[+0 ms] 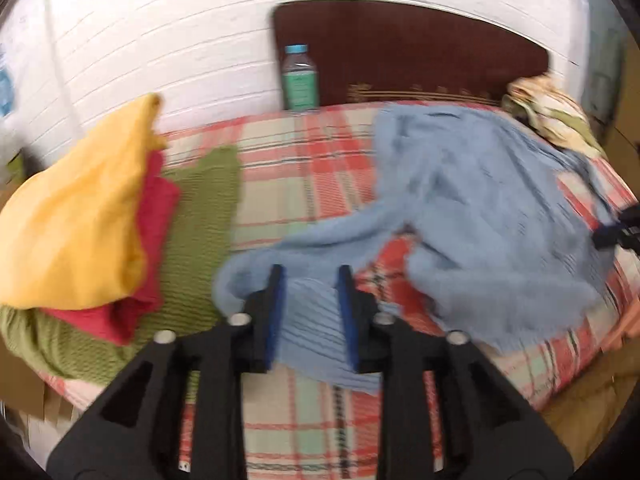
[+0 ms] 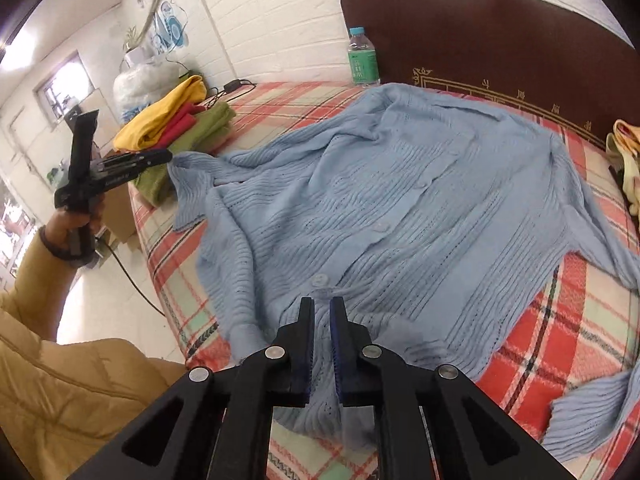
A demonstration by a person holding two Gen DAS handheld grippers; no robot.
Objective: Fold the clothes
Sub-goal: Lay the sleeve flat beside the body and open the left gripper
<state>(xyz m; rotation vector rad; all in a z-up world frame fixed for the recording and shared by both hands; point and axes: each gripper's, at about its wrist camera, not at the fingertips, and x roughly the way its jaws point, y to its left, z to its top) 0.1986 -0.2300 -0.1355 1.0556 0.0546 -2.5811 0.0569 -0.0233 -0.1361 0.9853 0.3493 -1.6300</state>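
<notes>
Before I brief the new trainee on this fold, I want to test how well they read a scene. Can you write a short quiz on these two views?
1. True or false: the light blue knitted cardigan lies spread with its buttons up on the red, green and cream plaid blanket.
2. Which colour tops the stack of folded clothes? A yellow, B red, C green.
3. Fill in: the clear plastic bottle with the green label stands against the dark ___ headboard.

Key: 1 true; 2 A; 3 brown.
</notes>
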